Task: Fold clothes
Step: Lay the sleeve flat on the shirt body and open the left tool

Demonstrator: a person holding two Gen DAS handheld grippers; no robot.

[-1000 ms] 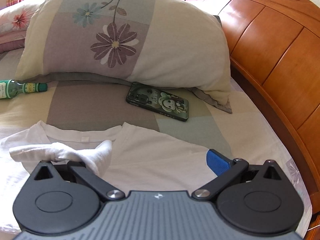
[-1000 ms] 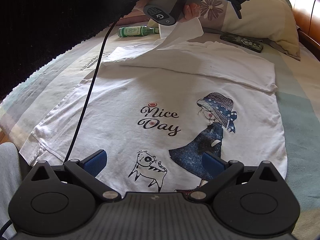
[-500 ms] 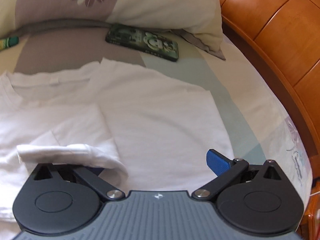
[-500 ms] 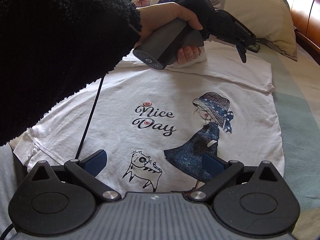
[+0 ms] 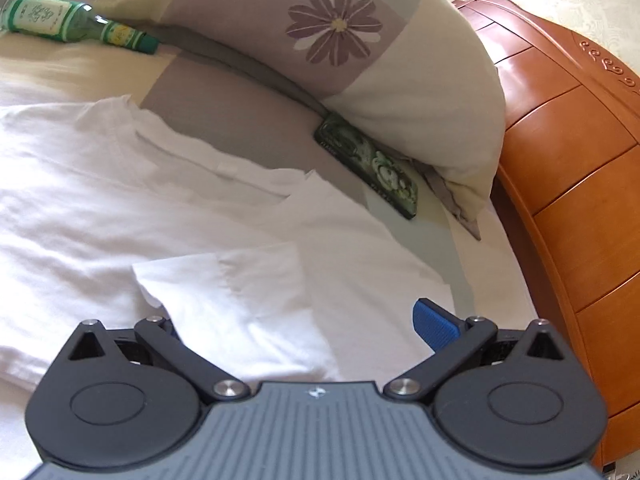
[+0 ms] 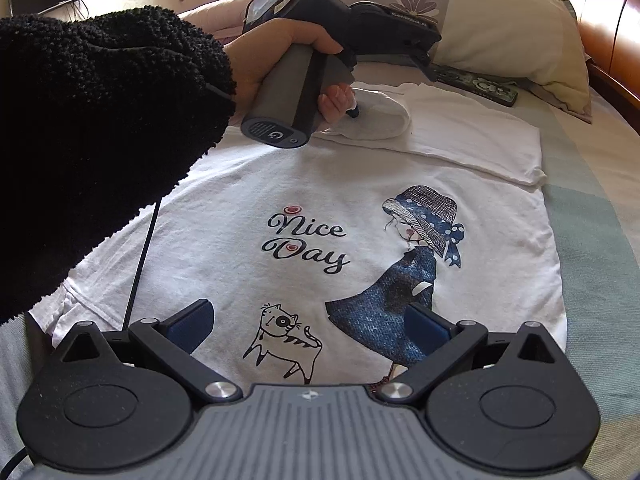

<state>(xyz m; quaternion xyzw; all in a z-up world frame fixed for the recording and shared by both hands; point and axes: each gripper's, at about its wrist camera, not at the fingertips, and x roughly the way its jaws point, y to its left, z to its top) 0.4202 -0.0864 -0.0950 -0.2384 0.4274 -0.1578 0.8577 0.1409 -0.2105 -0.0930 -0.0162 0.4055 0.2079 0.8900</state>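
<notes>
A white T-shirt printed with "Nice Day", a girl and a cat lies flat on the bed, its top part folded over. In the left wrist view its neck is ahead, and a folded-in sleeve rests on the shirt between my fingers. My left gripper is open; the sleeve covers its left finger, and the blue right finger is bare. From the right wrist view a hand holds that gripper over the sleeve. My right gripper stands open above the hem, holding nothing.
A flowered pillow leans on the wooden headboard. A phone in a green case lies by it, and a green bottle lies further left. A black cable crosses the shirt's left side.
The left gripper carried the bunched sleeve across the shirt and lowered it; the sleeve now lies spread on the shirt. The right gripper has hardly moved.
</notes>
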